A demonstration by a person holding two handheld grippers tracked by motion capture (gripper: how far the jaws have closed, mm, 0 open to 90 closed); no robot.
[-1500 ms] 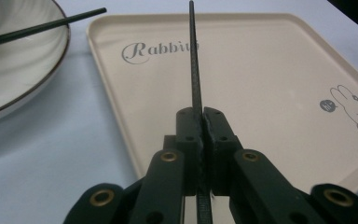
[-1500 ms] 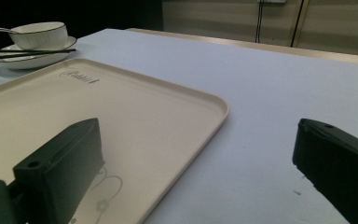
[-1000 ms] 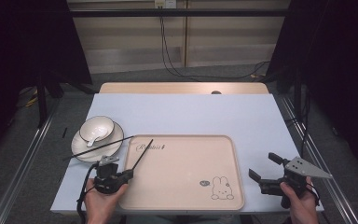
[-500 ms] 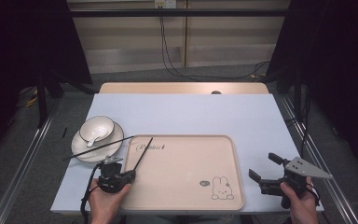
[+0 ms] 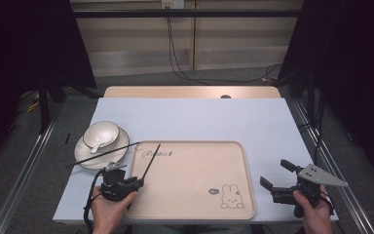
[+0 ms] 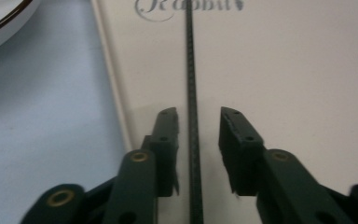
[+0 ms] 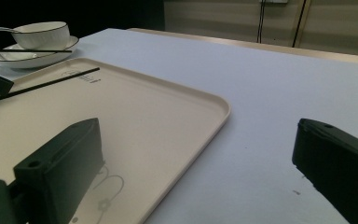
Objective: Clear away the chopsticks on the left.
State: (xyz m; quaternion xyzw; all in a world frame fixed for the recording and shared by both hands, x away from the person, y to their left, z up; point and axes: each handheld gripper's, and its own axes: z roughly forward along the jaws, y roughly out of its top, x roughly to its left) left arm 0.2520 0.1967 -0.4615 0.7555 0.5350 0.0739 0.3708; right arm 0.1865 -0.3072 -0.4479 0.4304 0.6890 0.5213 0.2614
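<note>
A black chopstick [image 6: 189, 60] lies on the beige tray [image 5: 195, 185], pointing toward its "Rabbit" lettering; in the high view this chopstick [image 5: 152, 161] runs up from my left gripper [image 5: 139, 183]. The left gripper [image 6: 198, 116] straddles its near end. Its jaws have just been opening and now stand a little apart, with a gap on each side of the stick. A second chopstick [image 5: 107, 152] rests across the white plate [image 5: 88, 157]. My right gripper [image 5: 274, 172] hovers open and empty over the table, right of the tray, and appears again as the right gripper [image 7: 196, 128].
A white bowl [image 5: 102, 132] with a spoon [image 5: 95, 146] in it sits on the plate at the left. The tray [image 7: 121, 107] has a raised rim and a rabbit drawing [image 5: 231, 196] near its front right corner. The table's far edge is bare wood [image 5: 190, 91].
The left gripper's jaws have parted from the chopstick, which stays on the tray. Neither hand has moved.
</note>
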